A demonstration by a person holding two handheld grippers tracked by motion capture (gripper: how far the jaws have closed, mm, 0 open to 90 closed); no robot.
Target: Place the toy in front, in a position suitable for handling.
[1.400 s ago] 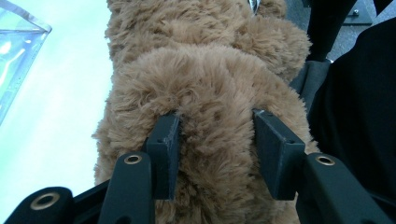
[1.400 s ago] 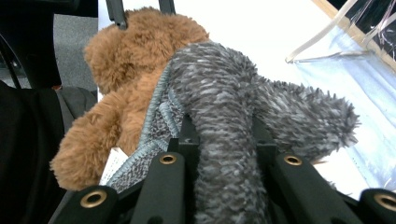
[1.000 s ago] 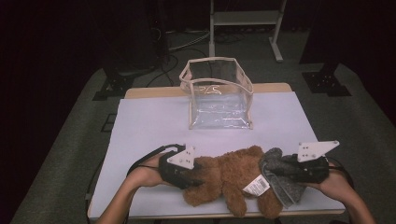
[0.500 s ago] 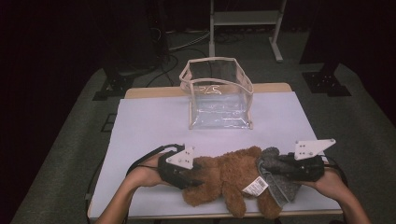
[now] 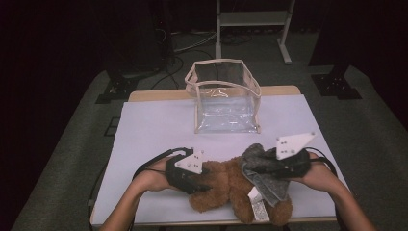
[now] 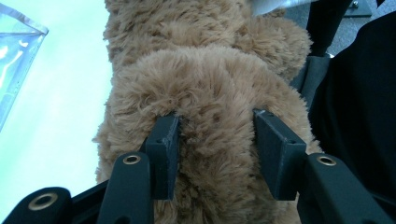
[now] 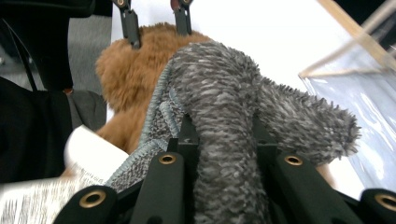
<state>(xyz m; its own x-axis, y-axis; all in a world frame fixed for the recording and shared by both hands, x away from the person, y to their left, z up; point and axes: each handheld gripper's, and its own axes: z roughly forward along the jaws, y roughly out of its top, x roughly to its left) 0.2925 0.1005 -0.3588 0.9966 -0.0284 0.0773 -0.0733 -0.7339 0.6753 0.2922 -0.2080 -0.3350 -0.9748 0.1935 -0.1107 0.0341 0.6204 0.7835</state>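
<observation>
A brown teddy bear (image 5: pixel 223 185) lies near the front edge of the white table (image 5: pixel 154 125). My left gripper (image 5: pixel 204 179) comes in from the left and is shut on the bear's fur (image 6: pixel 205 84), with both pads (image 6: pixel 163 149) sunk into the plush. Grey knitted clothing (image 5: pixel 262 171) lies over the bear's right side. My right gripper (image 5: pixel 260 168) is shut on a fold of this grey knit (image 7: pixel 219 84), which bulges up between its jaws. A white label (image 5: pixel 257 207) hangs by the bear's leg.
A clear plastic bag (image 5: pixel 226 103) with a beige rim stands open-topped at the back middle of the table. It shows close on the right in the right gripper view (image 7: pixel 359 93). A metal stand's legs and cables lie on the floor beyond.
My right gripper has moved left and slightly up, pulling the grey knit further over the bear. The left gripper and the bear's head end have stayed put.
</observation>
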